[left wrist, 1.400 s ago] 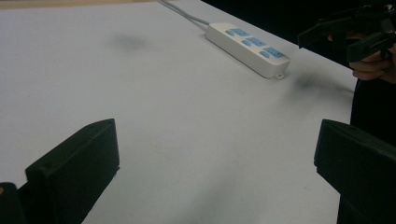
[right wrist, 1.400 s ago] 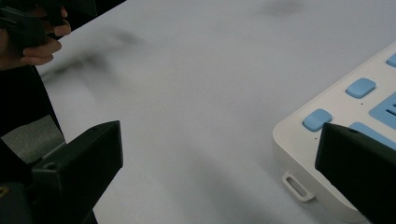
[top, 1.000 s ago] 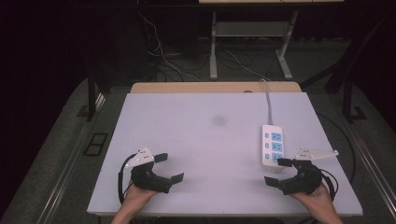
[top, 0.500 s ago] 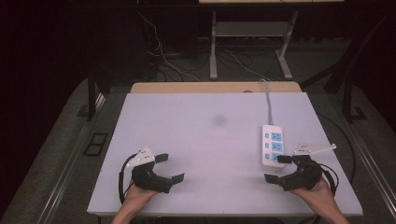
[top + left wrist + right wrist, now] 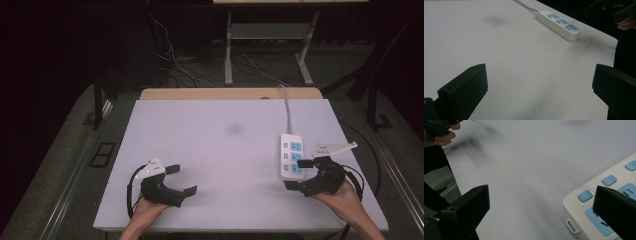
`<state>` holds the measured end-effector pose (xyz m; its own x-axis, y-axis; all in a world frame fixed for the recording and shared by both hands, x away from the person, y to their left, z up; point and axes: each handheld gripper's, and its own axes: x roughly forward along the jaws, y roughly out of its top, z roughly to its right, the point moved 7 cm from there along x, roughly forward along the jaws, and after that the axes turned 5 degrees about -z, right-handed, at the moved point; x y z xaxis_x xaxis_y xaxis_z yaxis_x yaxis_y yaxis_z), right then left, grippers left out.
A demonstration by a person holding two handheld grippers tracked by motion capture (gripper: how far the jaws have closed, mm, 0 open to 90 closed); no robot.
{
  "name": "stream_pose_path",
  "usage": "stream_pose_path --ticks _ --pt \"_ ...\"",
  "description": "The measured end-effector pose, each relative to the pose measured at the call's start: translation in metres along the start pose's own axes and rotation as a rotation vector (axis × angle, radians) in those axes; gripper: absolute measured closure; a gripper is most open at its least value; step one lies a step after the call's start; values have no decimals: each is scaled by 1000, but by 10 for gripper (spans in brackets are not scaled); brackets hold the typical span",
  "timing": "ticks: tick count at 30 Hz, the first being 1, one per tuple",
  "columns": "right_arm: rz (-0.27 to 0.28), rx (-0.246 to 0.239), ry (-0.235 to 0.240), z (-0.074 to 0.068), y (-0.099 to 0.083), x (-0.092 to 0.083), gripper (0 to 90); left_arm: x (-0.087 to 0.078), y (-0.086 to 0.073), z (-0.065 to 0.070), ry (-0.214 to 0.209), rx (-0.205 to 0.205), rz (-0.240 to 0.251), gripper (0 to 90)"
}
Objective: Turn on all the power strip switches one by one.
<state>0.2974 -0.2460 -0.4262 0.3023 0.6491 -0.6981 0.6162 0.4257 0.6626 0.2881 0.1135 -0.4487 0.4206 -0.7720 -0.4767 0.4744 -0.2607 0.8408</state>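
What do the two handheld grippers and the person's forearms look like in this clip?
Both the left gripper and the right gripper are black, each with two blocky, flat-faced jaws. Each carries a pale grey three-cornered plate on top, and a black cable loops off each body. The forearms entering from the bottom edge are bare, with no sleeves or gloves in sight. No markings are legible.

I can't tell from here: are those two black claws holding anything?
Nothing is held. The left gripper and right gripper both stand open over the table; the power strip lies free beside the right one.
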Motion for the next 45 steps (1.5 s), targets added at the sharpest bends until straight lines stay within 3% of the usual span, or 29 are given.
stream_pose_path --ticks 12,28,30,32,35,45 --pt "-65 -16 -18 13 12 0 7 0 1 0 0 1 -1 0" --pt "-161 -32 -16 34 23 14 12 0 0 -1 -4 2 -4 0" --pt "-169 -31 -12 35 22 15 65 0 0 -1 -3 1 -5 0" --pt "-186 -37 -1 39 22 17 223 0 0 -1 -4 1 -5 0" --pt "-187 -44 -19 43 23 17 364 0 0 -1 -4 -2 -4 0" --pt "-210 -88 -1 45 21 20 889 0 0 -1 -6 -1 -3 0"
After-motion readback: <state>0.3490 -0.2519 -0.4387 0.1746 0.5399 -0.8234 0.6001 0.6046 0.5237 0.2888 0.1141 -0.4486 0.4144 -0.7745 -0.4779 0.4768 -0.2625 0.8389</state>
